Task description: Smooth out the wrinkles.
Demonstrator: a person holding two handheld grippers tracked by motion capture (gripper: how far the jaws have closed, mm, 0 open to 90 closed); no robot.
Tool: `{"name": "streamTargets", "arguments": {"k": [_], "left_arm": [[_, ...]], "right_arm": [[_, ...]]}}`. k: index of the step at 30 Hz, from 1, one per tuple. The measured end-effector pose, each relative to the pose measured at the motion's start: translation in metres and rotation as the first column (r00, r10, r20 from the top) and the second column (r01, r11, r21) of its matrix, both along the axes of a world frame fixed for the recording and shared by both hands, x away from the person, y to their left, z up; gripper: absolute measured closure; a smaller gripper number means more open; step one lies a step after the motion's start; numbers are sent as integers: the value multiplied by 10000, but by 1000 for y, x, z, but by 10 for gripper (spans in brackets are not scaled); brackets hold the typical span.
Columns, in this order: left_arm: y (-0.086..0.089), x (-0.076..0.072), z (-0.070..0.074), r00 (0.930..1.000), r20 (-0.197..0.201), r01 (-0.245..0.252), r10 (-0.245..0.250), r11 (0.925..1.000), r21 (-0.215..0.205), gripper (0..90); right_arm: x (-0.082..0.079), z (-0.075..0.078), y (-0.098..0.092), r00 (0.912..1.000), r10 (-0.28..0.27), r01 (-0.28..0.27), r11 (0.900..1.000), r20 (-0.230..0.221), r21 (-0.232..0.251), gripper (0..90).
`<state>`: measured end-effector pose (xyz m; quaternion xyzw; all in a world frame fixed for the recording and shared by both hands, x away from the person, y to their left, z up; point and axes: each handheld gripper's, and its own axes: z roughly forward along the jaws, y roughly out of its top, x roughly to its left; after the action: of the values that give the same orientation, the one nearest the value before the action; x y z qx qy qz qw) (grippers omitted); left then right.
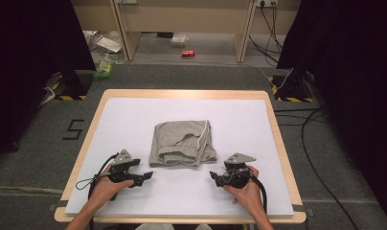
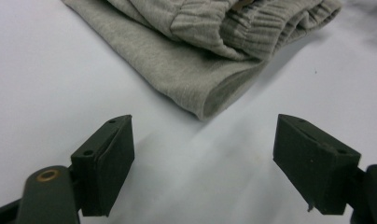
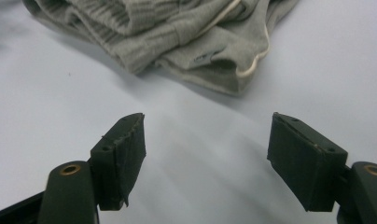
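Folded grey knitted cotton shorts with ribbed waistband and white drawcord (image 1: 183, 143) lying mid-table on the white sheet-covered wooden table (image 1: 134, 110); far edge of the garment cut off at the top of both gripper views; inner folds too bunched to sort out; small dark mark on the fabric in the right gripper view, nature unclear. Left black handheld gripper (image 2: 203, 161) near the shorts' near-left corner, jaws spread wide, nothing between them. Right black handheld gripper (image 3: 206, 161) near the near-right corner, jaws likewise released, apart from the cloth.
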<state>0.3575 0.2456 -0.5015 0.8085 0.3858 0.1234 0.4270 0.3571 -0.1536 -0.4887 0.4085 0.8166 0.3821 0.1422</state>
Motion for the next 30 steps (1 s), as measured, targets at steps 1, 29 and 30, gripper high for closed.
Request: {"name": "streamTargets", "arguments": {"k": [1,29,30], "left_arm": [[0,-1,0,10000,53,-8,8,10000,60,201],[6,-44,-2,9988,307,339,-377,9926,1167,187],[7,-45,-2,9988,298,340,-377,9924,1179,187]], "right_arm": [[-2,0,0,10000,26,-26,10000,10,-81,278],[-34,-2,-21,9994,-200,217,9981,286,-583,238],[-35,-2,-22,9994,-191,207,9980,281,-597,234]]}}
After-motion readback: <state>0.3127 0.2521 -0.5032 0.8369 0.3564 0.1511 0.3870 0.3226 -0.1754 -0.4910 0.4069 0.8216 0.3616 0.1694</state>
